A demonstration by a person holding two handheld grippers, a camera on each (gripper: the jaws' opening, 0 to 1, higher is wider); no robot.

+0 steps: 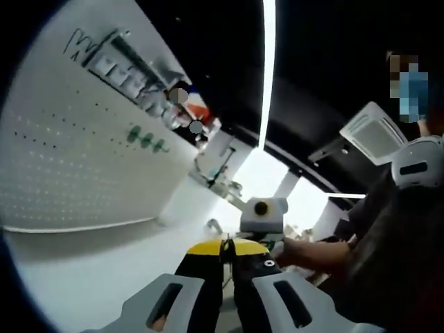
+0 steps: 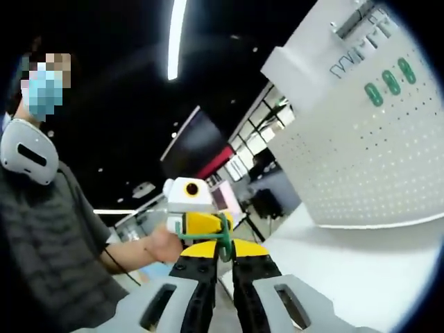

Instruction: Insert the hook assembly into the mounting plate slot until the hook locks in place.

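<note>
A white perforated mounting plate (image 1: 76,159) (image 2: 368,159) stands upright on the table. Three green hooks (image 1: 146,139) (image 2: 390,82) sit in its upper holes. My two grippers meet tip to tip in the air, away from the plate. In the right gripper view, my right gripper (image 2: 227,251) is shut on a thin green hook assembly (image 2: 223,236). Its bar runs left to my left gripper (image 2: 200,223). In the left gripper view, my left gripper (image 1: 227,251) has its jaws pressed together on a thin dark piece, with the right gripper (image 1: 258,234) just beyond.
Metal wire hooks (image 1: 118,62) (image 2: 354,21) hang along the plate's top. The white table (image 1: 83,277) (image 2: 361,270) spreads below the plate. A person's body (image 1: 395,263) (image 2: 48,236) is close behind the grippers. A ceiling light strip (image 1: 267,69) runs overhead.
</note>
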